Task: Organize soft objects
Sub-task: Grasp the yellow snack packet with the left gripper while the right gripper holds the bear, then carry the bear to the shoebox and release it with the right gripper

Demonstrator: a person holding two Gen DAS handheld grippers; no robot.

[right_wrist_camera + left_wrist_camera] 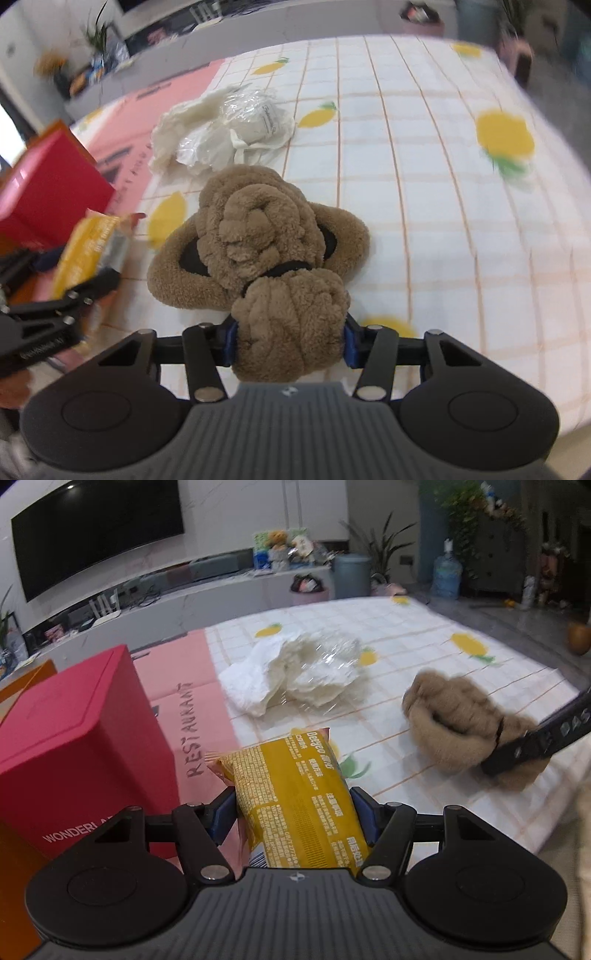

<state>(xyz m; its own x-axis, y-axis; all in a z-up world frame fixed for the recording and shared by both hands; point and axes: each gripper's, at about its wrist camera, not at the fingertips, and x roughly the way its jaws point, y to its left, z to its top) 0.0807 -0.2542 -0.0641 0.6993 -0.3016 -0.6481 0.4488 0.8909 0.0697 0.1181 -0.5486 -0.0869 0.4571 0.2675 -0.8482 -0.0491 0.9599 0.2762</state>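
both grippers are loaded: left gripper [295, 818] clamps a yellow snack packet [295, 794], right gripper [290, 341] squeezes a brown plush toy [258, 236], each over a lemon-print checked cloth [424, 184] with a pink panel [195, 701]. a crumpled white plastic bundle [295, 672] lies farther back. a closed red box [81, 738] stands at the left; a dark tv [92, 531] hangs beyond.

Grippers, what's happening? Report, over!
Left gripper clamps yellow snack packet. Right gripper clamps brown plush earmuffs. White bagged bundle waits on mat. Nothing blocking.
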